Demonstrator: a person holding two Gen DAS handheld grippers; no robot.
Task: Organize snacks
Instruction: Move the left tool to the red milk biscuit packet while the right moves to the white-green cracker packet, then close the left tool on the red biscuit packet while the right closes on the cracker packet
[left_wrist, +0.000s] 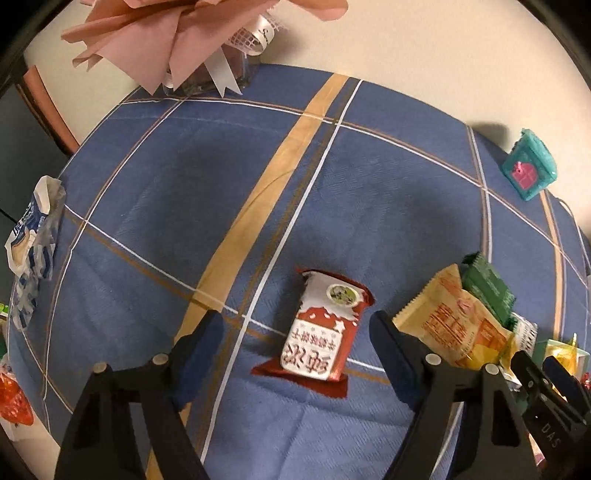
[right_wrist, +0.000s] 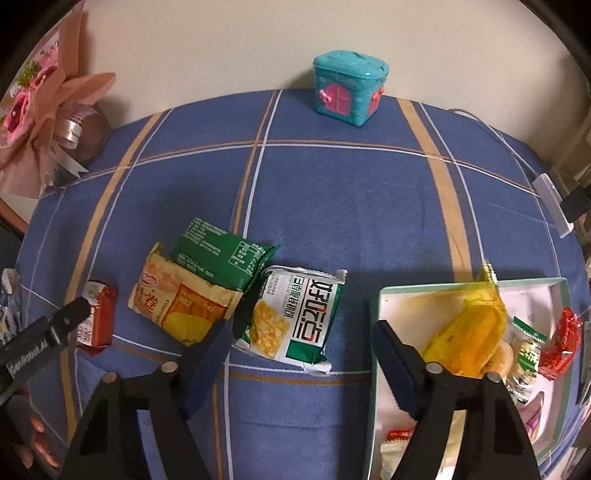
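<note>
Foil-like red snack packet (left_wrist: 320, 328) | lies on the bench cloth, just ahead between the apart, empty jaws of the left tool (left_wrist: 295, 354) | probably light, crinkly, slippery; clamp across its flat middle | right tool (right_wrist: 301, 360) also apart, empty

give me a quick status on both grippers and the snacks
Left gripper open over red snack pack. Right gripper open over white-green pack. Tray alongside, nothing blocking.
</note>
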